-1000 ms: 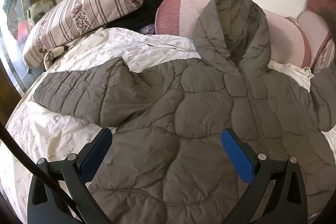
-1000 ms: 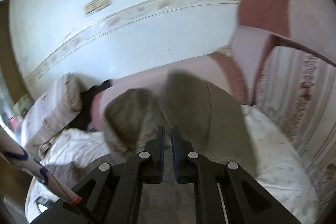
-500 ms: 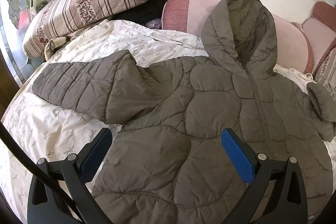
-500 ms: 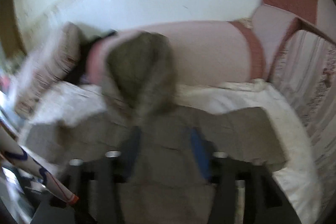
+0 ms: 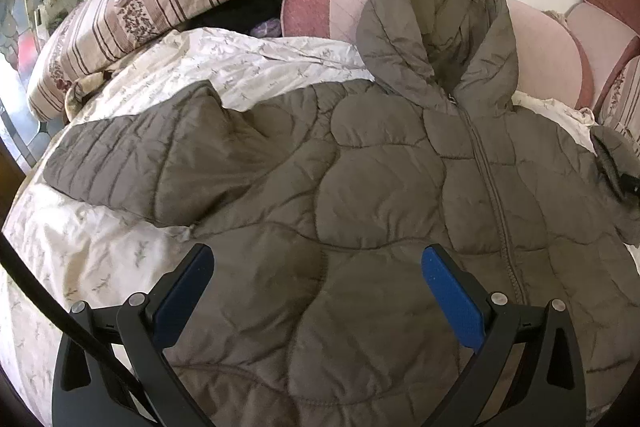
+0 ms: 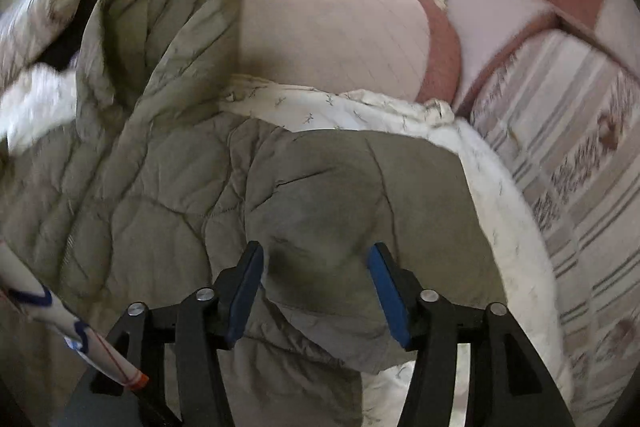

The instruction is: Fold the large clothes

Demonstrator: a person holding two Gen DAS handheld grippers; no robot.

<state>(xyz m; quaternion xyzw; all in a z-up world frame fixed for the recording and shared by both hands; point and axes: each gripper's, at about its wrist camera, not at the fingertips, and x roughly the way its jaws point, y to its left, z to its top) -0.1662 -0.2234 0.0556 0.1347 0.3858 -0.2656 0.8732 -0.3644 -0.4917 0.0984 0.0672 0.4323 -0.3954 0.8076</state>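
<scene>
Right wrist view first: my right gripper [image 6: 316, 291] has dropped from pointing at the wall a second ago to hanging low over the jacket's [image 6: 160, 187] right sleeve [image 6: 360, 195], which now lies folded across the lower middle of the frame. The jaws, clamped together a second ago, are opening, with a hump of sleeve fabric between the blue pads but not pinched. I read that as the sleeve just let go, so the first fold looks laid. In the left wrist view my left gripper [image 5: 316, 291] hangs with jaws wide and empty over the jacket's lower front, at bottom centre. The jacket lies spread face up on the floral sheet [image 5: 100, 247], hood [image 5: 440, 27] propped against the pink cushion [image 5: 548, 55] at upper right, left sleeve [image 5: 132, 159] stretched toward the left edge. That sleeve is my likely next fold.
</scene>
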